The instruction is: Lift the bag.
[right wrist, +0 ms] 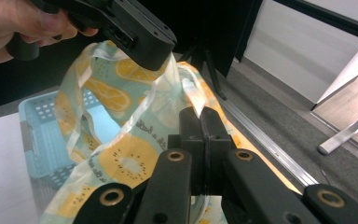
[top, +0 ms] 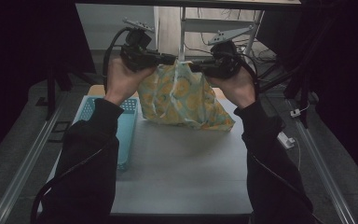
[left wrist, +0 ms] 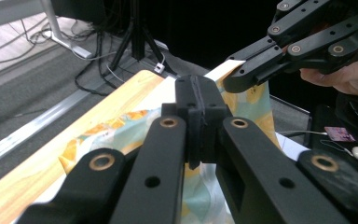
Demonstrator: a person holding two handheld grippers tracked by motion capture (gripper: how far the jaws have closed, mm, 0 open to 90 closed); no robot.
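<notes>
The left gripper and right gripper each had their fingers clamped on the top edge of a citrus-print bag, holding it up between them. Its bottom rested on the bench, beside a blue basket.

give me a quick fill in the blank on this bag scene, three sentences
1. The bag held up between the left gripper and the right gripper is printed with slices of ____.
2. The basket on the table is light ____.
3. Both grippers' jaws are ____ on the bag's top edge.

Missing words: orange; blue; shut
</notes>
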